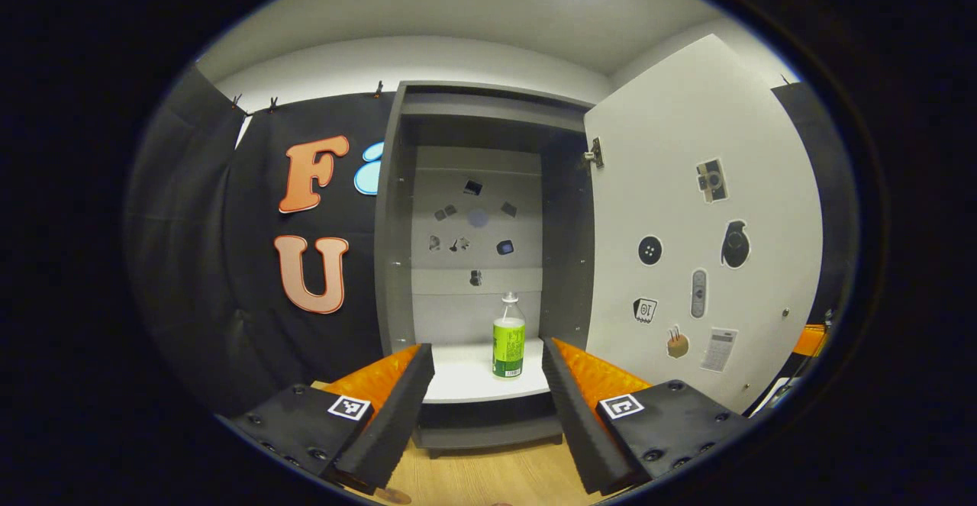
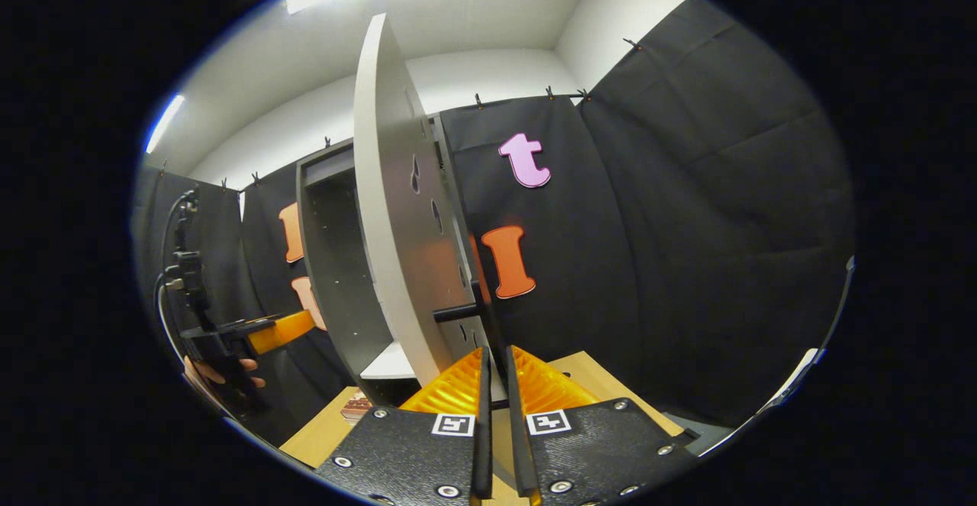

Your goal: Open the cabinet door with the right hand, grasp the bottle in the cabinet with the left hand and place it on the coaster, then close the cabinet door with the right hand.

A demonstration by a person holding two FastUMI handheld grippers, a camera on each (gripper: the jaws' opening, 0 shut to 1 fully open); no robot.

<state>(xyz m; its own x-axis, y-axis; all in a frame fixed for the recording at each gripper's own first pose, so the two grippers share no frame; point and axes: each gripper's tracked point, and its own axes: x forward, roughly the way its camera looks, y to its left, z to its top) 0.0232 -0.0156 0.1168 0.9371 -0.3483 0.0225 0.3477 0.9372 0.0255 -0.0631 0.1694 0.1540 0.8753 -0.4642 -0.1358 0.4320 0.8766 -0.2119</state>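
Step in hand: the cabinet door [image 1: 702,223] is seen swung wide open, so the first step is judged done, and the reach for the bottle [image 1: 508,336] is judged to be the step now

Left tool [image 1: 488,399]: it is held wide open with nothing between its fingers, and it is pointed at the open cabinet [image 1: 473,109] from a little way back

Right tool [image 2: 494,414]: its fingers are held close together with a thin gap, and the edge of the door seems to be set in that gap near the dark handle [image 2: 458,311]; it cannot be told if both fingers press on it

Where the bottle is: it is stood alone on the white shelf [image 1: 458,376] inside the cabinet, near the front and a bit to the right, well apart from the left tool

Which way the bottle points: it is stood upright, with the cap at the top and the base flat on the shelf, so its long line runs up and down

Bottle look: a clear top and a green label round the middle are seen

Next move: the left tool is judged to need pushing straight in, level, until one finger is on each side of the green label, then closing gently so the bottle is not tipped

Coaster: something small and flat is seen on the tabletop [image 2: 320,433] near the cabinet in the right gripper view, but it is too small to be named for sure
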